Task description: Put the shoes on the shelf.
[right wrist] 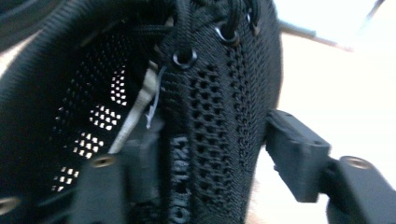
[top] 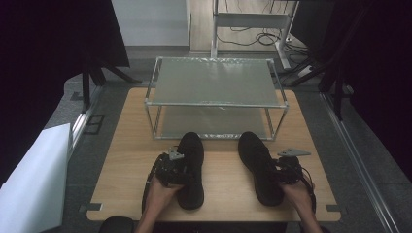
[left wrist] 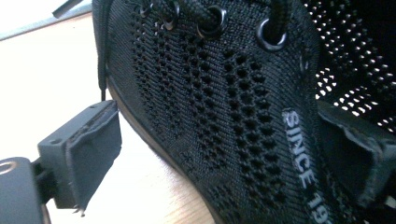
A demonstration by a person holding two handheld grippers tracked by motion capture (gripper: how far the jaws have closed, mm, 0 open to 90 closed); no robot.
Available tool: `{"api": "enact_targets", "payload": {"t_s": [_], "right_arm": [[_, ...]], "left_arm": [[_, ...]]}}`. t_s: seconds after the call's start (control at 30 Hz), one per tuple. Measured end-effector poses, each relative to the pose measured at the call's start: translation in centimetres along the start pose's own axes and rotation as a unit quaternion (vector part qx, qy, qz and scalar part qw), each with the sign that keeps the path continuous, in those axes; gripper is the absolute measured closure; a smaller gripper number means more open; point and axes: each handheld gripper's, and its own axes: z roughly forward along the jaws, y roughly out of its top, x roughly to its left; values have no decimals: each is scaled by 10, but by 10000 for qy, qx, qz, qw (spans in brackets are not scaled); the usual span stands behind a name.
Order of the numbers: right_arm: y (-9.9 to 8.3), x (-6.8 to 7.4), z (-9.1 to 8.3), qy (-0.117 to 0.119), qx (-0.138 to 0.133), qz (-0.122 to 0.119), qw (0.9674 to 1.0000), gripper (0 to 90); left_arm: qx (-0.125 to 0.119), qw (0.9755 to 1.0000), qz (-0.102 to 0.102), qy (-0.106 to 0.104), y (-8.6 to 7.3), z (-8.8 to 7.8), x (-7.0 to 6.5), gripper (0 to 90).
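Two black mesh lace-up shoes stand side by side on the wooden table, toes toward the rack: the left shoe [top: 193, 167] and the right shoe [top: 260, 167]. My left gripper [top: 175, 168] is at the left shoe's outer side. In the left gripper view the left gripper [left wrist: 224, 140] straddles the left shoe's side wall [left wrist: 210, 116], one pad [left wrist: 91, 154] outside with a gap and the other inside the opening, so it stands open. My right gripper [top: 285, 168] is at the right shoe's outer side. The right gripper [right wrist: 215, 154] has one pad inside and the outer pad [right wrist: 294, 156] touching the right shoe's mesh wall [right wrist: 215, 116].
A two-tier metal rack [top: 216, 80] with frosted shelves stands at the back half of the table [top: 126, 160], just beyond the shoe toes. A white sheet [top: 34, 179] lies off the table's left side. Cables and a stand sit on the floor behind.
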Motion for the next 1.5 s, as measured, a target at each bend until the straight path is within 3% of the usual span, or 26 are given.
{"api": "enact_targets", "payload": {"t_s": [0.13, 0.23, 0.5, 0.7, 0.8, 0.9, 1.03, 1.13, 1.33, 1.4, 1.5], "right_arm": [[0, 7, -4, -469, -120, -322, 9983, 636], [-1, 8, -5, -645, -150, -328, 9973, 707], [-6, -6, -9, -274, -391, 325, 9983, 748], [-9, -20, -13, 176, -443, 920, 9946, 750], [-12, -27, -16, 456, -499, 1258, 9898, 751], [-13, -29, -19, 734, -640, 1592, 9824, 750], [-11, -30, -23, 1064, -836, 1966, 9711, 750], [-10, -28, -24, 1232, -959, 2083, 9655, 749], [-5, -20, -28, 1554, -1163, 2175, 9566, 748], [-3, -18, -30, 1660, -1241, 2225, 9527, 748], [-1, -15, -33, 1872, -1343, 2314, 9452, 746]], "left_arm": [[-82, 9995, 183, 261, 0, -5, -1, 364], [-161, 9998, 21, 123, -3, -8, 13, 515], [-344, 9993, 2, 108, -9, -15, 31, 741], [-391, 9989, -226, -149, -9, -16, 40, 769], [-507, 9959, -576, -475, -11, -16, 46, 775], [-691, 9901, -919, -804, -11, -18, 51, 776], [-856, 9857, -1107, -943, -10, -24, 51, 776], [-975, 9823, -1215, -1036, -9, -29, 51, 775], [-1260, 9712, -1533, -1317, -8, -40, 50, 771], [-1314, 9697, -1554, -1350, -7, -44, 47, 771], [-1382, 9702, -1472, -1336, -5, -51, 42, 771]]}}
